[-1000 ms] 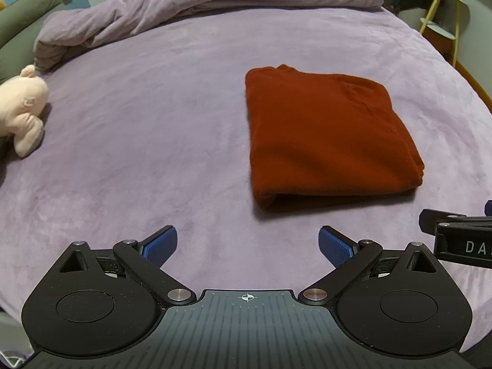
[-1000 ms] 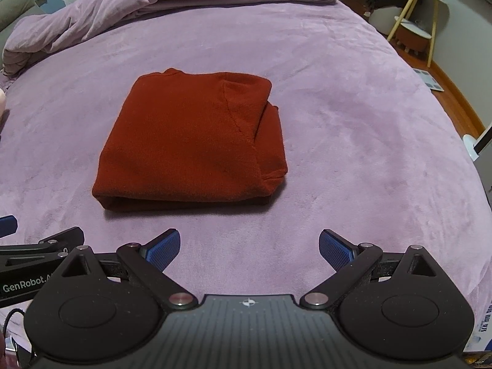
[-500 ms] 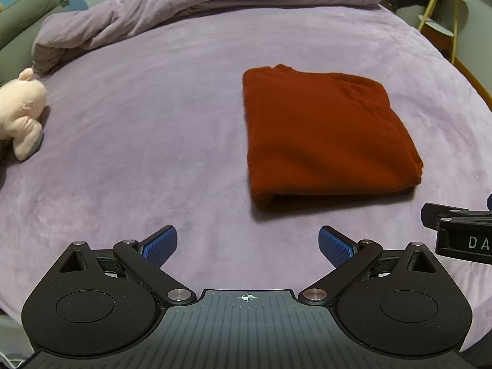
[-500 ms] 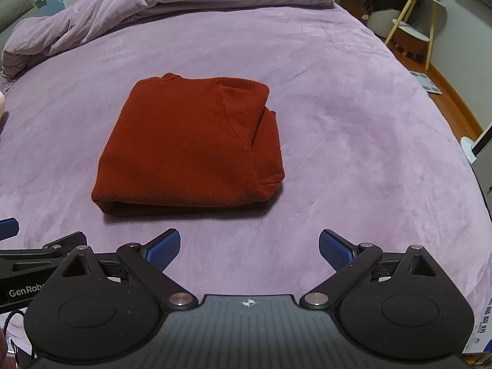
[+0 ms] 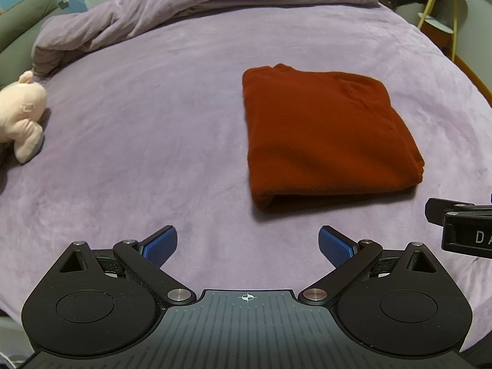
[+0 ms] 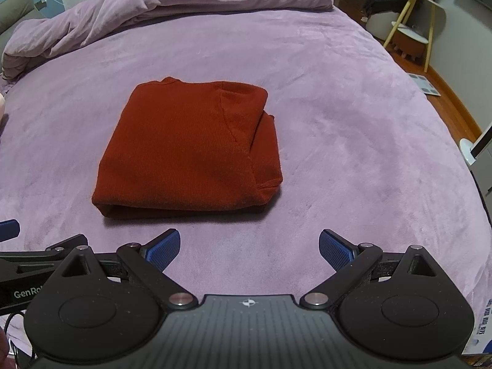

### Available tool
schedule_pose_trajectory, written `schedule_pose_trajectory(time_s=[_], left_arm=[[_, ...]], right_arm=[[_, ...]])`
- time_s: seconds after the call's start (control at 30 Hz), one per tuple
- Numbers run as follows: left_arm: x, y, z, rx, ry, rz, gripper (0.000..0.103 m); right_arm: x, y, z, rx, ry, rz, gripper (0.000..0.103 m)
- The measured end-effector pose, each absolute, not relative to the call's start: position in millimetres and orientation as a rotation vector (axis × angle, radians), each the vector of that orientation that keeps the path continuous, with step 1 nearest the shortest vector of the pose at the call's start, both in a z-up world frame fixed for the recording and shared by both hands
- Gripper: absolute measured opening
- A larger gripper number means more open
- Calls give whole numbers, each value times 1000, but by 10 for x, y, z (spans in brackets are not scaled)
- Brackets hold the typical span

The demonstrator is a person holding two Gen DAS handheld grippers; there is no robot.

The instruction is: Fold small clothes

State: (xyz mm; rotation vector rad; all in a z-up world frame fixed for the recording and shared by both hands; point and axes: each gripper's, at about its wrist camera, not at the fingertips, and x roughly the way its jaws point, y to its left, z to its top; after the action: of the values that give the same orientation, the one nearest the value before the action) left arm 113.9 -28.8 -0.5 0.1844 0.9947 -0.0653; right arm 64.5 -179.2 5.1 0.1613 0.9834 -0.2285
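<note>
A rust-red garment (image 5: 323, 135) lies folded into a neat rectangle on the purple bed cover (image 5: 153, 123); it also shows in the right wrist view (image 6: 190, 150). My left gripper (image 5: 247, 244) is open and empty, held over the near edge of the bed, short of the garment and to its left. My right gripper (image 6: 249, 244) is open and empty, short of the garment's near right corner. Each gripper's side shows at the edge of the other's view.
A rumpled purple duvet (image 5: 215, 3) is piled along the far side of the bed. A pink plush toy (image 5: 21, 113) lies at the left edge. A yellow-legged side table (image 6: 412, 21) and wooden floor are to the right.
Both grippers have drawn back slightly from the folded garment, staying open. The garment has not moved.
</note>
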Motion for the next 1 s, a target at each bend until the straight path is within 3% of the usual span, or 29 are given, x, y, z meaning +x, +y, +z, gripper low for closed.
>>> schedule_pose_trajectory(time_s=[1.0], left_arm=[[1166,-301,-49,189,1004,-63,101]], right_arm=[[665,-1795,50,165,988,-235,97]])
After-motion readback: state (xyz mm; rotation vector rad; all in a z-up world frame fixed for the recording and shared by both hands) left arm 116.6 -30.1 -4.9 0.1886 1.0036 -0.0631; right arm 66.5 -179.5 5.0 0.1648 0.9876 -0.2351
